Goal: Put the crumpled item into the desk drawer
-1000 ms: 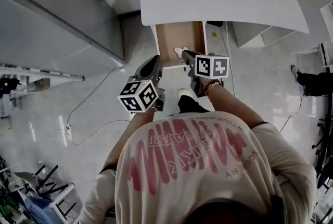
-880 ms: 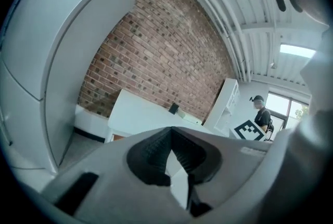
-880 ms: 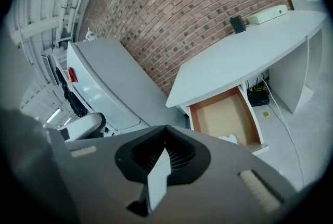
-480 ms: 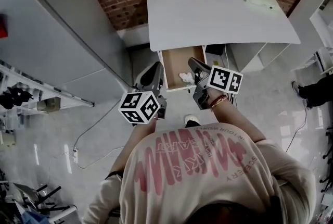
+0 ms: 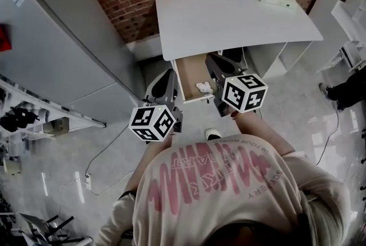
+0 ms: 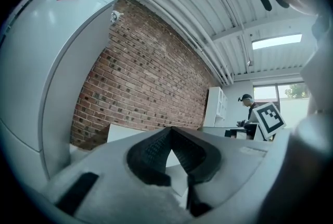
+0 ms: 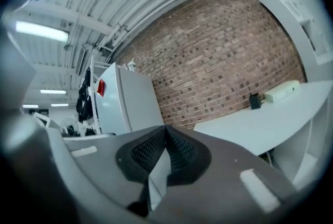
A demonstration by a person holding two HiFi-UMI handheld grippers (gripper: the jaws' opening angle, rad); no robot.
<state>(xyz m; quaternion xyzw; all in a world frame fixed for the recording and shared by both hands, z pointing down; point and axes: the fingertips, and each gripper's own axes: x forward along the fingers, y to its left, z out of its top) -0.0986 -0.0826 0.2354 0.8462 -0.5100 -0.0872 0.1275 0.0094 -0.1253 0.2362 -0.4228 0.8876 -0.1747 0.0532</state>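
**Crumpled item laid in the open drawer, both hands empty**

The left hand-held gripper [image 6: 170,130] is held level, its jaws brought together on nothing. Under the white surface [image 5: 229,19] the desk drawer [image 5: 187,70] is pulled out, and the crumpled item [image 5: 204,87] is seen lying inside, towards its near end. The right hand-held gripper [image 7: 165,129] is likewise closed and empty. The placing is judged done; perhaps only shutting the drawer is left.

White crumpled item [image 5: 204,87], lying inside open desk drawer [image 5: 189,70]
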